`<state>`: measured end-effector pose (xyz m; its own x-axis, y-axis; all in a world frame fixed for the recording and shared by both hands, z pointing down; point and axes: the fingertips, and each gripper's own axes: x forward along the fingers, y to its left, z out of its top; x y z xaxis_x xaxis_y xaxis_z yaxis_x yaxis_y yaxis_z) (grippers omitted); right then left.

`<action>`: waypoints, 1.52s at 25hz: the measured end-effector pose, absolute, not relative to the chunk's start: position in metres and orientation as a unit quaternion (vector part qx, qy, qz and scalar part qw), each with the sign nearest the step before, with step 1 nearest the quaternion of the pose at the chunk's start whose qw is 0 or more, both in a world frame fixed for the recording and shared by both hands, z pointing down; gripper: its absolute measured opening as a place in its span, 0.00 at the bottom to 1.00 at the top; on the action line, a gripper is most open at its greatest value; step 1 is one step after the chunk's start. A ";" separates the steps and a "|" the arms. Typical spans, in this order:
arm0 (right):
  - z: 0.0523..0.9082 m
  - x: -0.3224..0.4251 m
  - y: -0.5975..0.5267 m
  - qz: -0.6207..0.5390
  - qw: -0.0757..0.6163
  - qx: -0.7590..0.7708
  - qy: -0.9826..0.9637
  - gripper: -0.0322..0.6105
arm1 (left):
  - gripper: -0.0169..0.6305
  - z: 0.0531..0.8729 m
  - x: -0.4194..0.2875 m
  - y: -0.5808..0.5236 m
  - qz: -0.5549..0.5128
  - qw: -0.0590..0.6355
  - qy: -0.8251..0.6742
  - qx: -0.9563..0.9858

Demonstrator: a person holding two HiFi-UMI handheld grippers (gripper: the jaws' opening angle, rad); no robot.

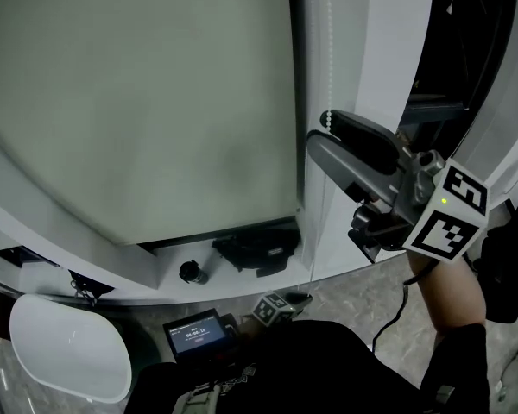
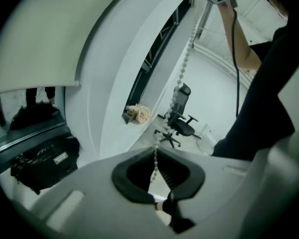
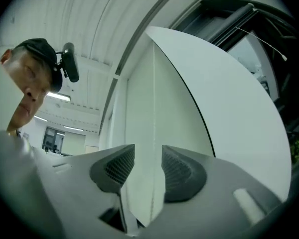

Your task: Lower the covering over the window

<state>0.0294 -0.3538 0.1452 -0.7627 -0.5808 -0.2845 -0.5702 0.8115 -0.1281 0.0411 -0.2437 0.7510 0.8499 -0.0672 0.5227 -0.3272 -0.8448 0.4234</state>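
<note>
Window blind (image 1: pixel 138 102) hangs low; left gripper (image 2: pixel 157 152) clamps bead chain (image 2: pixel 181 78); right gripper (image 3: pixel 148 167) jaws apart, chain seemingly between.

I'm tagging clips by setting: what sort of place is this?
Probably an office: a swivel office chair stands in the open room, a roller blind is worked by a bead chain, and strip lights run overhead.

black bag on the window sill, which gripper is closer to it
Left. The left gripper sits low by the sill near the black bag, shut on the bead chain. The right gripper is high beside the blind, well above the bag, jaws open.
</note>
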 end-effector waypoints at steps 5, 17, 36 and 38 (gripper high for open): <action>0.119 0.030 -0.364 0.154 0.037 -0.392 0.906 0.08 | 0.05 0.747 0.039 -0.243 0.235 0.269 -0.100 0.929; 0.275 0.056 -0.380 0.263 -0.183 -0.471 0.822 0.08 | 0.12 0.641 -0.023 -0.323 0.033 0.186 -0.256 0.948; 0.584 0.008 -0.350 -0.004 -0.263 -0.423 0.867 0.08 | 0.19 0.314 -0.001 -0.363 -0.215 0.044 -0.083 0.972; 0.585 0.009 -0.355 -0.008 -0.255 -0.432 0.865 0.08 | 0.24 0.285 0.018 -0.357 -0.238 0.027 -0.053 0.969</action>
<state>0.0087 -0.3554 0.5852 -0.4967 -0.7427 0.4491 -0.7510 0.6272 0.2065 0.0178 -0.3574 0.2854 0.8812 -0.1158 -0.4583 -0.0897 -0.9929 0.0784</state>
